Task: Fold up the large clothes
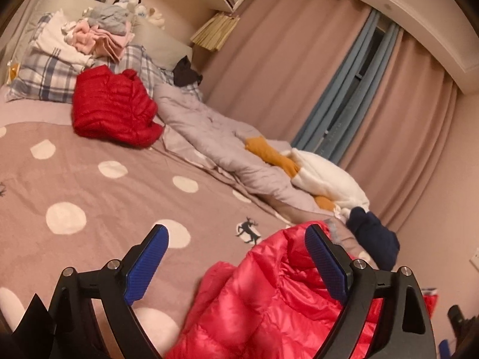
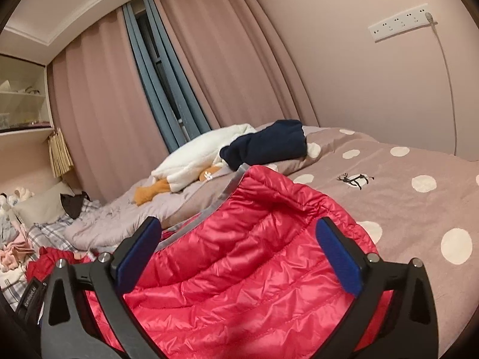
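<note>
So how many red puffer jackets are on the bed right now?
2. One bright red jacket lies spread in front of both open grippers; a darker red jacket sits bundled near the plaid pillow. Others may be hidden in the clothes piles.

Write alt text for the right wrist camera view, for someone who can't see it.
A shiny pink-red puffer jacket lies on a polka-dot bedspread, with the right gripper over it, jaws wide open and gripping nothing. Behind it lie a folded navy garment and a white fleece, before pink curtains.

Left tongs (image 1: 236, 264), right tongs (image 2: 239, 257) agape
</note>
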{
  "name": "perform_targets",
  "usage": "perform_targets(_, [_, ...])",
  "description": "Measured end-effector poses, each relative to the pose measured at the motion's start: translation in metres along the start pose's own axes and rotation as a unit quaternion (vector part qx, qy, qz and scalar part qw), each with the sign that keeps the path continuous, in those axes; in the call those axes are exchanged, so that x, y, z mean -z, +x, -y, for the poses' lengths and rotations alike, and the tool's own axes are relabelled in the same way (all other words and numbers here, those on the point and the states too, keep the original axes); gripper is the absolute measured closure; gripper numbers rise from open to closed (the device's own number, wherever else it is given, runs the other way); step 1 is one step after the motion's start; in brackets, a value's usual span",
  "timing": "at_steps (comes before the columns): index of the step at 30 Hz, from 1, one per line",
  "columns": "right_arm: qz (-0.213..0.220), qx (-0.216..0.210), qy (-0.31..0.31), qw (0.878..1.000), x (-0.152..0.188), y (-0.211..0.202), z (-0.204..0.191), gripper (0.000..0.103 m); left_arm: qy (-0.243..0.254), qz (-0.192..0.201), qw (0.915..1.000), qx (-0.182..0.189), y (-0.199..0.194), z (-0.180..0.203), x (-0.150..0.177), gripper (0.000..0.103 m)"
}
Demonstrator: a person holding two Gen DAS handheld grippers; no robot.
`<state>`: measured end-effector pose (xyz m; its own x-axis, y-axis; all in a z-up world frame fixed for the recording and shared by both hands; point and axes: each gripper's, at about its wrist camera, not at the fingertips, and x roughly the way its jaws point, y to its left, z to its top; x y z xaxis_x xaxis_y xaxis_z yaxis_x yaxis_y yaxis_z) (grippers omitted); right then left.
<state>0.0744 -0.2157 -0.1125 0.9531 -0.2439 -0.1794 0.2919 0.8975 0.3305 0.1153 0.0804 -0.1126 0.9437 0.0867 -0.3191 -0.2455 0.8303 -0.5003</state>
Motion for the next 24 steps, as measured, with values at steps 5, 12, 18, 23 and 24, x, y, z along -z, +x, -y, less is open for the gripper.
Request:
perform_targets(5, [-0.007,0.005,-0.008,1.000,0.003,0.003,-0.002,0.000,0.027,-0.003,0.9996,0.001,0.002,0.010,0.006,0.002])
perform_targets(12, [-0.052,0.008,-0.017,0.998,0.012,0.021,0.000,0.000,0.050,-0.028,0.9983,0.014,0.009,0.022,0.015,0.002])
perform_targets(18, [-0.062,0.009,-0.020,0.998,0.018,0.027,0.004,0.000,0.078,-0.037,0.9962,-0.002,0.014,0.034,0.022,0.001])
perform_targets(23, [-0.090,-0.003,-0.004,0.996,0.026,0.041,0.008,0.000,0.084,-0.050,0.9950,0.023,0.018,0.039,0.029,0.001])
perform_targets(24, [-0.092,-0.004,-0.002,0.996,0.027,0.043,0.008,0.000,0.079,-0.052,0.9952,0.025,0.019,0.039,0.030,0.001])
